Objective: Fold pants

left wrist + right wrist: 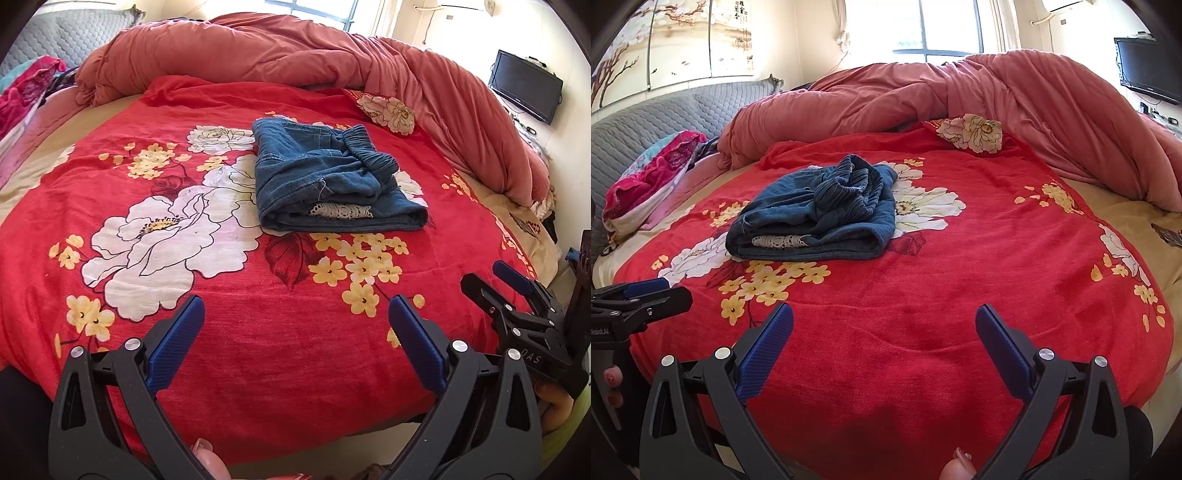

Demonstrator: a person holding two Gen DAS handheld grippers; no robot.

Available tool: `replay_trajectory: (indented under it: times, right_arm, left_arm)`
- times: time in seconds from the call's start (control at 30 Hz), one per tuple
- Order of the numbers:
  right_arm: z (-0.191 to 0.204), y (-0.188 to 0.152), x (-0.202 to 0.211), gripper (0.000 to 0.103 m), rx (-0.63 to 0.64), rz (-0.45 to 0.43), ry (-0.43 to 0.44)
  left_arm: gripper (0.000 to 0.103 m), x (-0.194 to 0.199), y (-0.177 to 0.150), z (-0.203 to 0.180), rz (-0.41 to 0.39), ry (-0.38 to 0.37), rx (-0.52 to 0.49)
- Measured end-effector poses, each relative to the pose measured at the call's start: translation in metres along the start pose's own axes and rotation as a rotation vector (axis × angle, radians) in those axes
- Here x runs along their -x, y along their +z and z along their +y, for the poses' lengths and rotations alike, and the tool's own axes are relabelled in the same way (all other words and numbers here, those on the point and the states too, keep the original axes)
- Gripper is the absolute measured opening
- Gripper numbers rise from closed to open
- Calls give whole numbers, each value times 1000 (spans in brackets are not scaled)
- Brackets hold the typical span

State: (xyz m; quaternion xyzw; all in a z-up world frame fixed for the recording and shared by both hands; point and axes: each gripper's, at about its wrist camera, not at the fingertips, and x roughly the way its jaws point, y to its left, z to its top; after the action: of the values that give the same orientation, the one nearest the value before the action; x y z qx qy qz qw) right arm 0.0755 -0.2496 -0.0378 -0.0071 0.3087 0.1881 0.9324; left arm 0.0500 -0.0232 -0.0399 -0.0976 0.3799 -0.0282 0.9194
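Floral red blanket (229,332) fills the frame. Folded denim pants (332,177) lie upper centre, waistband bunched on top. Judgement: fold essentially done; any tidy-up should press the waistband flat. Left gripper (295,343) and right gripper (884,347) hover low in frame, jaws spread, empty, well apart from the pants.

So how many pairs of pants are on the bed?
1. The folded blue pants lie on the red flowered blanket, ahead of both open grippers. Others could be hidden under the bunched pink quilt.
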Motion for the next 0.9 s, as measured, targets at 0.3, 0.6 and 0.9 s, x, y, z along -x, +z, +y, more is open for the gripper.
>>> replay_trajectory:
  times: [0.3, 0.6, 0.9]
  right_arm:
    - [0, 0, -2, 98, 6, 4, -6]
    - [-18, 16, -8, 98, -15, 21, -43]
    - [-156, 85, -36, 98, -206, 41, -254]
  left_arm:
    - [93, -1, 0, 5, 15, -39, 23]
    - [93, -8, 10, 23, 54, -22, 68]
    - [93, -49, 89, 146, 95, 309, 134]
